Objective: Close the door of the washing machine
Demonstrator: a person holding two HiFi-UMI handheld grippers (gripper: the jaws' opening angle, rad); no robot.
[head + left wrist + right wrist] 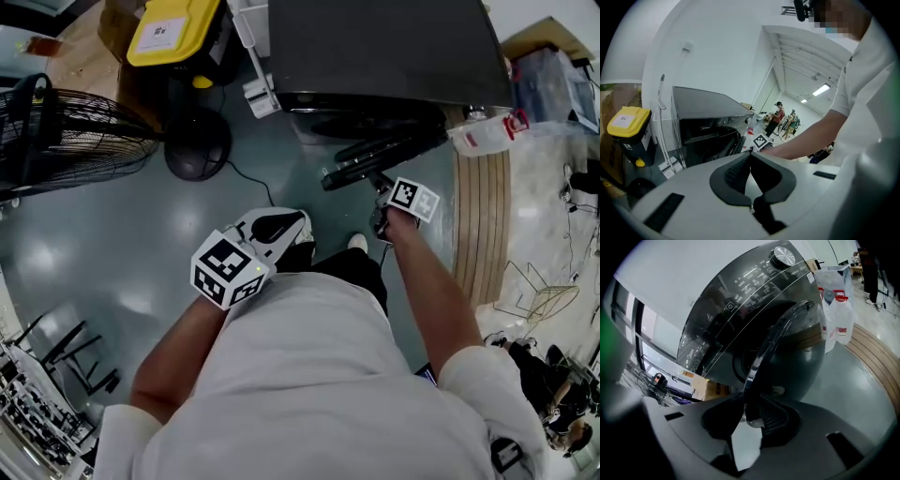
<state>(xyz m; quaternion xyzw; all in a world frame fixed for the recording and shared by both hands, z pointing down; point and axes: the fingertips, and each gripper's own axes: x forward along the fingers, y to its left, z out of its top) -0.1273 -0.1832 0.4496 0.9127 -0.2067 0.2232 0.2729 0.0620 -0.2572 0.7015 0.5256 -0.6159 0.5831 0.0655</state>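
Observation:
The dark washing machine [394, 47] stands at the top of the head view, its round glass door [384, 155] swung open toward me. My right gripper [382, 187] reaches to the door's free edge. In the right gripper view the door's chrome rim [761, 357] runs down between the jaws of the right gripper [750, 406], which are closed on it. My left gripper [284, 223] hangs near my body, left of the door, touching nothing. The left gripper view shows the left gripper [750, 154] with its pads meeting and nothing between them, the machine [703, 122] beyond.
A floor fan [66, 131] and its round base [197, 145] stand at the left. A yellow-lidded bin [173, 28] sits beside the machine. Plastic jugs [483, 136] rest on a slatted wooden platform [483, 225] to the right. A wire rack [530, 291] lies further right.

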